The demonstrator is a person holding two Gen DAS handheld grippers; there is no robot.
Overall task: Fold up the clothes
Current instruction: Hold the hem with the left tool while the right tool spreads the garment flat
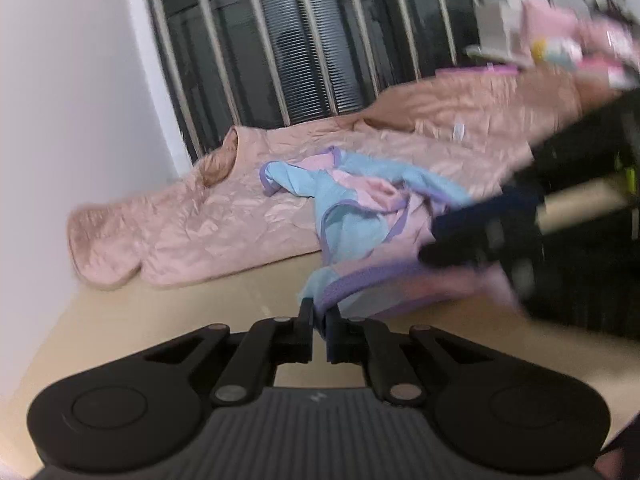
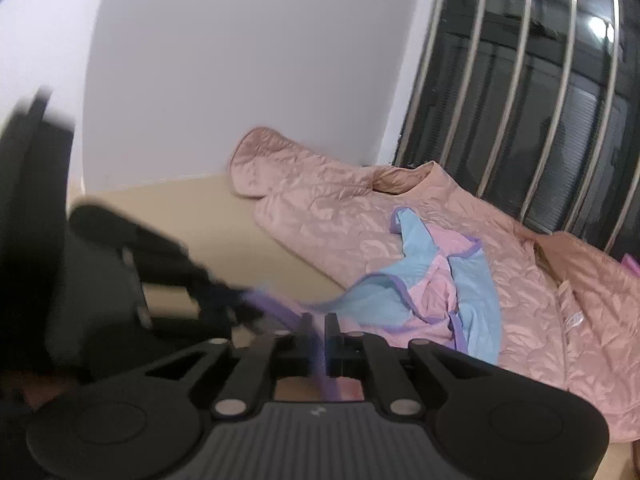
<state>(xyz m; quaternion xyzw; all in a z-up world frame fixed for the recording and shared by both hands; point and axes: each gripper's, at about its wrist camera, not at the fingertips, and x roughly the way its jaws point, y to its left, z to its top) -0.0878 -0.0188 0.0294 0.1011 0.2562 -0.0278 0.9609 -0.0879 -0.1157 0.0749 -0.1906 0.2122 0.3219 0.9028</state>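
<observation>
A small blue and pink garment with purple trim point(image 1: 352, 204) point(image 2: 436, 284) lies crumpled on a quilted pink jacket point(image 1: 200, 220) point(image 2: 340, 208) spread over the beige table point(image 1: 160, 312) point(image 2: 192, 216). My left gripper point(image 1: 319, 314) is shut on the garment's purple-trimmed edge, which is pulled up off the table. My right gripper point(image 2: 319, 324) is shut on another stretch of that purple hem, the cloth running between its fingers. Each gripper shows blurred in the other's view: the right gripper point(image 1: 472, 240) at the right, the left gripper point(image 2: 224, 296) at the left.
A white wall point(image 2: 240, 60) meets a dark window with pale metal bars point(image 1: 300, 40) point(image 2: 520, 100) behind the table. Pink and white items point(image 1: 560, 40) sit blurred at the far right. A bare strip of table lies in front of the jacket.
</observation>
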